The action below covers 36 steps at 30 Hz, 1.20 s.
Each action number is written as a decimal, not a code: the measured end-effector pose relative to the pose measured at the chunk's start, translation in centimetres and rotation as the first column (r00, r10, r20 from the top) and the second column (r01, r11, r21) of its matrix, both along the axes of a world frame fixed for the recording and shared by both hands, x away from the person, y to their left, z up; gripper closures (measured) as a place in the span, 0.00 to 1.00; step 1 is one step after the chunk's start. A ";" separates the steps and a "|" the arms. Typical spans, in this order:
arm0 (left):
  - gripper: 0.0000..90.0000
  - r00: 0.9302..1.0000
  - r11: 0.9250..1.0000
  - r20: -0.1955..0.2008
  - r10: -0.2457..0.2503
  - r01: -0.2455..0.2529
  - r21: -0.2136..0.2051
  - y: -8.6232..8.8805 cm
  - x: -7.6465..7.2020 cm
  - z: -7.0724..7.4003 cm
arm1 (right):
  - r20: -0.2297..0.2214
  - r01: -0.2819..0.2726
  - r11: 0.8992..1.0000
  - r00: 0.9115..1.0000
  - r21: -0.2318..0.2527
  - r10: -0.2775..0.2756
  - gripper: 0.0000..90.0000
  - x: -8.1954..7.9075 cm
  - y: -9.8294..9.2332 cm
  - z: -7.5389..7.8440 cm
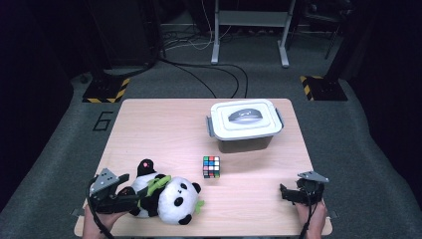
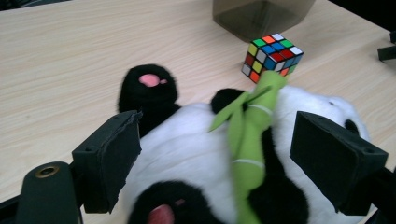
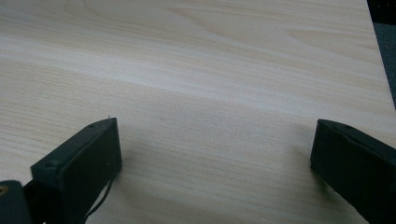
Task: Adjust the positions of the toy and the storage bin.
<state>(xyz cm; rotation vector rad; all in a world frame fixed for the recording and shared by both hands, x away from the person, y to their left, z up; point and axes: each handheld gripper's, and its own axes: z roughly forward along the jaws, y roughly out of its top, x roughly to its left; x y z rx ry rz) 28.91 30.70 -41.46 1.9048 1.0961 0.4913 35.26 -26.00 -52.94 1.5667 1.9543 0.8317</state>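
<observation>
A plush panda (image 1: 169, 196) with a green bamboo sprig lies on its back near the front left of the wooden table (image 1: 164, 129). My left gripper (image 1: 134, 199) sits at its lower end, open. In the left gripper view the two black jaws stand wide on either side of the panda (image 2: 187, 144) without pressing it. A colourful puzzle cube (image 1: 211, 167) rests just past the panda's head, also visible beyond the bamboo as the cube (image 2: 272, 56). Over bare wood at the front right, my right gripper (image 1: 284, 193) is open; its jaws frame nothing in the right gripper view (image 3: 215, 149).
A grey plastic box (image 1: 245, 124) with a white clip-on lid stands at the back right of the table, behind the cube; its lower wall (image 2: 257, 16) shows in the left gripper view. Bare tabletop lies between the two grippers and at the back left.
</observation>
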 end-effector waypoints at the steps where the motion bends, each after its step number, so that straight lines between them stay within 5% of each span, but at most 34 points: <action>1: 0.17 1.000 1.000 -0.003 -0.012 0.012 0.014 -0.6 0.1 0.0 | 0.000 0.000 1.000 1.000 0.000 0.000 0.01 0.0 0.0 0.0; 7: 0.18 0.999 0.998 -0.034 -0.025 0.027 0.058 -3.4 1.0 -0.8 | 0.000 -0.002 1.000 1.000 0.002 0.002 0.02 0.0 0.0 0.0; 11: 0.31 0.998 0.996 -0.065 -0.025 0.030 0.082 -4.5 1.8 -1.6 | 0.002 -0.001 1.000 1.000 0.003 0.001 0.02 0.0 0.0 0.0; 20: 0.40 0.995 0.991 -0.098 0.022 -0.009 0.130 -5.2 2.5 -2.2 | 0.001 -0.001 1.000 1.000 0.004 0.001 0.02 0.0 0.0 0.0; 21: 0.48 0.995 0.986 -0.090 0.043 -0.028 0.163 -5.3 2.5 -2.4 | 0.001 -0.002 1.000 1.000 0.004 0.002 0.02 0.0 0.0 0.0; 23: 0.61 0.996 0.986 -0.083 0.034 -0.020 0.165 -5.4 2.7 -3.0 | 0.001 -0.002 1.000 1.000 0.004 0.002 0.02 0.0 0.0 0.0; 27: 0.74 0.998 0.979 -0.063 0.027 -0.014 0.204 -5.7 2.6 -3.2 | 0.001 -0.002 1.000 1.000 0.004 0.002 0.02 0.0 0.0 0.0; 36: 0.80 1.000 0.991 -0.010 0.017 -0.016 0.132 -4.6 2.2 -2.3 | 0.002 -0.003 1.000 1.000 0.004 0.003 0.02 0.0 0.0 0.0</action>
